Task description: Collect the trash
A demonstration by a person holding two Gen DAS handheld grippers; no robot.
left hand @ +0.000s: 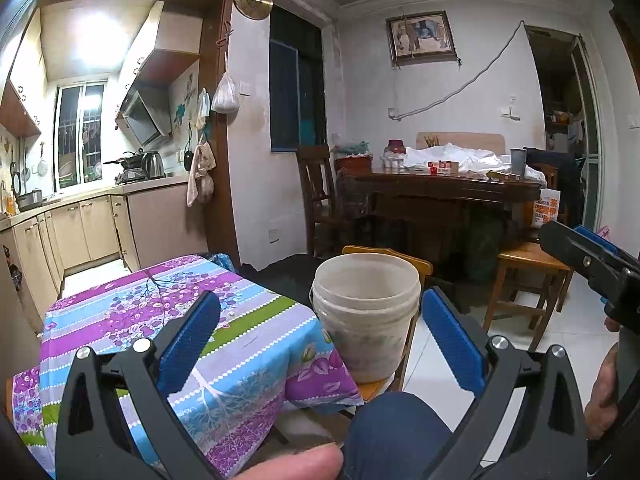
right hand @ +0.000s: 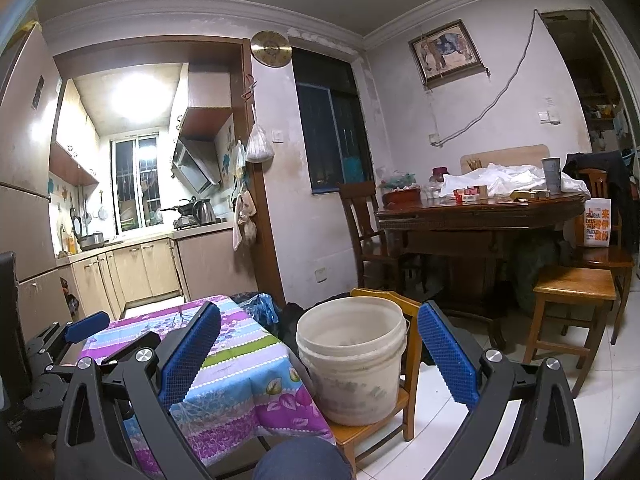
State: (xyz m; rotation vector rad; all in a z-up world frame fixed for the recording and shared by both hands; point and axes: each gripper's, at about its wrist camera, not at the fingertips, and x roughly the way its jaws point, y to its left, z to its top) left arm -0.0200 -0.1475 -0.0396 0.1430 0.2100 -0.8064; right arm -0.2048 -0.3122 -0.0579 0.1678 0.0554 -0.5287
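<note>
A worn white plastic bucket (left hand: 366, 312) (right hand: 352, 360) stands upright on a small yellow wooden chair (right hand: 404, 308), right beside a low table under a purple, blue and green floral cloth (left hand: 160, 320) (right hand: 244, 360). My left gripper (left hand: 320, 300) is open and empty, held short of the bucket and the table corner. My right gripper (right hand: 318, 312) is open too, with the bucket rim showing between its blue pads. No loose item shows on the part of the cloth that I can see. The bucket's inside is hidden.
A person's knee (left hand: 396, 428) and thumb (left hand: 296, 464) sit below the grippers. A dark dining table (right hand: 480, 216) with bags and boxes stands at the back right with chairs and a wooden stool (right hand: 572, 292). Behind the low table lies a blue plastic bag (right hand: 262, 306). The kitchen opens at the left.
</note>
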